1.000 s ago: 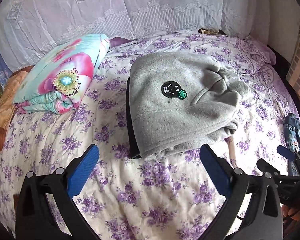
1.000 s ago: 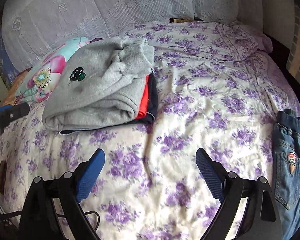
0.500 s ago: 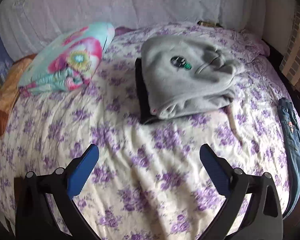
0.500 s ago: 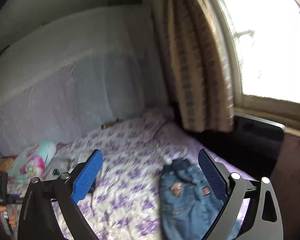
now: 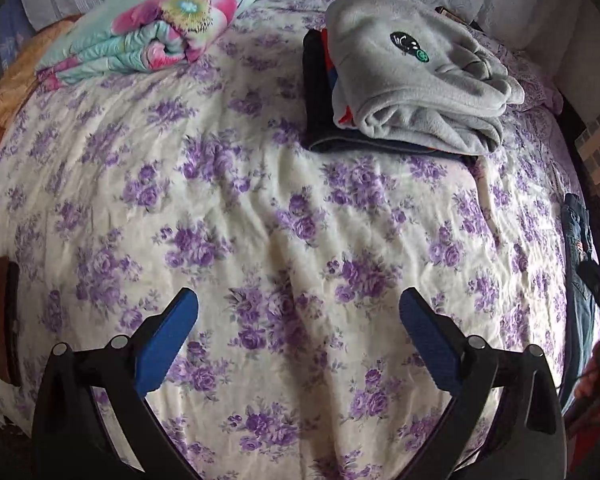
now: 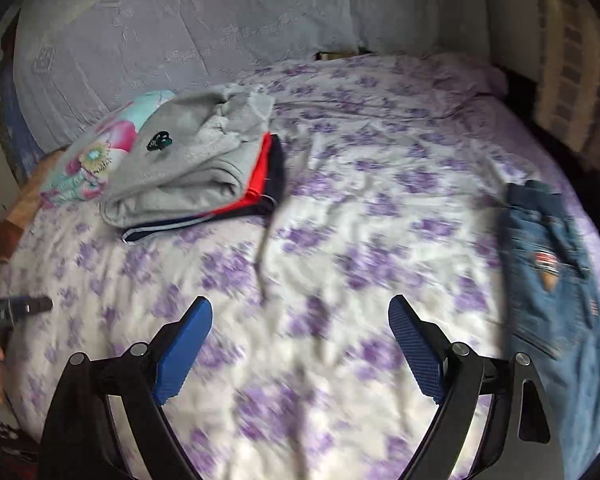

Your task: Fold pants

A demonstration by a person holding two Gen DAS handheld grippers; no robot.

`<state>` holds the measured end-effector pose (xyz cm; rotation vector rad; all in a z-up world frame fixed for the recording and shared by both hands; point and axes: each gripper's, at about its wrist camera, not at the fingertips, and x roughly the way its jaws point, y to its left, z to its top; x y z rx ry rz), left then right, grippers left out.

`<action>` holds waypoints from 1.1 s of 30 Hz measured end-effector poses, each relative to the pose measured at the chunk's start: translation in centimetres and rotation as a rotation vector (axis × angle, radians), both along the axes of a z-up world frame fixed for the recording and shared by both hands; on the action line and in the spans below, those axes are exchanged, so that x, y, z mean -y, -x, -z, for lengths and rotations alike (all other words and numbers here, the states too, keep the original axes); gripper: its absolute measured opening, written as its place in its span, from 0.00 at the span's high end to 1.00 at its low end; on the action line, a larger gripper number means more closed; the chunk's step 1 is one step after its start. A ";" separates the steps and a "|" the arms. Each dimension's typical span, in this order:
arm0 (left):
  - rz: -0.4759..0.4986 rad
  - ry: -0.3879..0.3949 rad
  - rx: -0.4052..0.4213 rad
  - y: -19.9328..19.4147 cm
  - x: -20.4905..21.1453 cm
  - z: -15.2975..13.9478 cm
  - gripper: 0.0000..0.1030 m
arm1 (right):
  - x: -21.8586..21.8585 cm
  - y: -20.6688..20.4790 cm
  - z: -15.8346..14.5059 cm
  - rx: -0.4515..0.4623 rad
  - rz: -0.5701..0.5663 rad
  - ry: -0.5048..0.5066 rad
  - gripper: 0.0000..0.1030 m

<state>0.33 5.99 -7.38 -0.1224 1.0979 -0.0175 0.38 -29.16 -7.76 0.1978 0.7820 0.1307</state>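
While both grippers gape empty, crumpled denim pants, wrinkled floral bedspread

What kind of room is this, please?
Most likely a bedroom: a bed with a purple-flowered sheet, a folded floral quilt near its head, and a pile of folded clothes lying on it.

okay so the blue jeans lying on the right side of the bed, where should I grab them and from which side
Take the jeans at the waistband end, the end farther up the bed, which looks bunched and thick enough to pinch. They lie flat and lengthwise near the right edge of the bedspread, so bring the open right gripper down from above, probably one finger each side of that edge.
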 end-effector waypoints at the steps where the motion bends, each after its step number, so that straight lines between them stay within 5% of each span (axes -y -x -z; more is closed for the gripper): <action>1: -0.007 -0.011 0.005 -0.1 -0.3 -0.4 0.05 | -0.8 -2.1 0.1 -0.008 -0.003 -0.059 0.13; 4: -0.050 -0.014 0.006 1.1 -1.5 -0.6 0.05 | -3.3 -6.3 0.2 -0.034 -0.017 -0.152 0.13; 10: -0.157 0.006 -0.118 4.6 -3.8 2.9 0.05 | -11.0 -10.9 1.1 -0.051 -0.157 -0.033 0.12; 14: -0.200 -0.019 -0.145 6.2 -5.0 3.5 0.05 | -14.5 -15.8 3.9 -0.121 -0.147 0.075 0.11; 17: -0.211 -0.020 -0.141 6.4 -5.7 3.2 0.05 | -15.0 -15.8 4.3 -0.104 -0.138 0.095 0.10; 22: -0.159 0.011 -0.131 4.9 -5.0 3.3 0.05 | -11.3 -10.4 1.6 0.002 -0.123 0.004 0.11; 28: 0.012 0.013 -0.119 2.3 -0.6 4.0 0.05 | -4.1 0.1 0.5 0.090 -0.065 -0.060 0.11; 33: 0.137 0.046 -0.142 1.4 3.2 5.7 0.05 | 9.0 10.8 -3.6 0.190 0.264 -0.107 0.11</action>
